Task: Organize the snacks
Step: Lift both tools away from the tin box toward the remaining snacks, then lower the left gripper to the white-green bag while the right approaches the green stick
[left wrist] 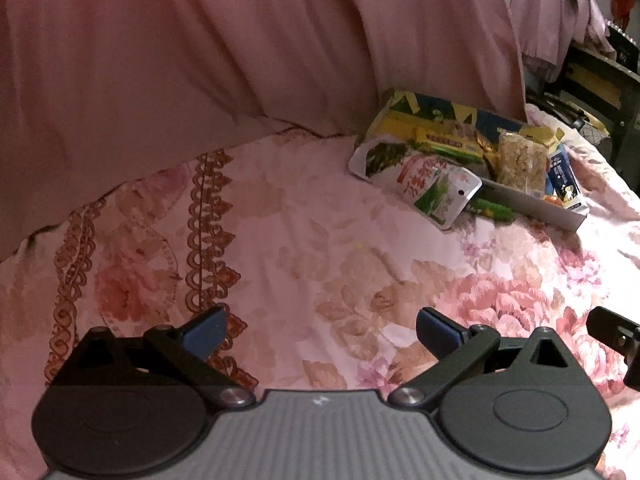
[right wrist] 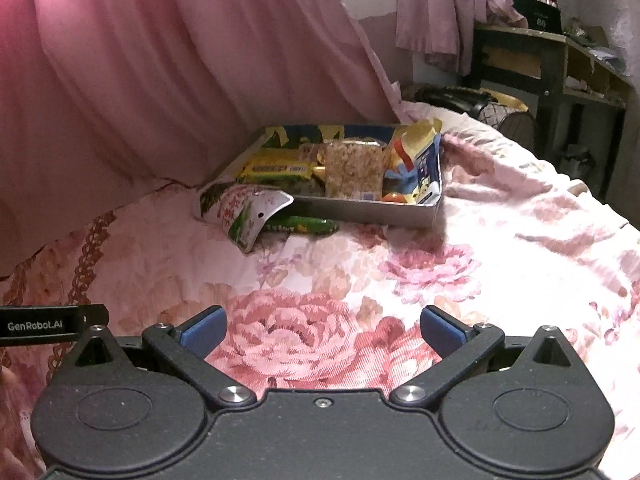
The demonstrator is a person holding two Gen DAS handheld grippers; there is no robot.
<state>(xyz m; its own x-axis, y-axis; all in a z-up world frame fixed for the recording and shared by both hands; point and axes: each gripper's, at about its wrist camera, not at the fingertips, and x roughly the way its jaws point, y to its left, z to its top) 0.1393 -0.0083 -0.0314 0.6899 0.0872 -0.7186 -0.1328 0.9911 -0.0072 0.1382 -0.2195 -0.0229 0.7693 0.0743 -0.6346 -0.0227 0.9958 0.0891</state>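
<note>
A shallow cardboard box (right wrist: 360, 210) (left wrist: 532, 202) sits on a floral bedspread and holds several snack packs: a yellow-green bar pack (right wrist: 276, 170) (left wrist: 444, 140), a clear pack of puffed rice cakes (right wrist: 353, 170) (left wrist: 520, 160), and a blue and yellow pouch (right wrist: 416, 168) (left wrist: 562, 174). A white and green pouch (right wrist: 244, 212) (left wrist: 432, 184) leans over the box's near left corner. A green tube-shaped snack (right wrist: 304, 225) (left wrist: 492, 210) lies on the bedspread beside the box. My left gripper (left wrist: 322, 332) and right gripper (right wrist: 322, 328) are both open, empty, well short of the box.
A pink curtain (right wrist: 180, 60) hangs behind the bed on the left and rear. A dark wooden shelf unit (right wrist: 560, 72) stands past the bed's far right edge. The right gripper's body (left wrist: 616, 336) shows at the left wrist view's right edge.
</note>
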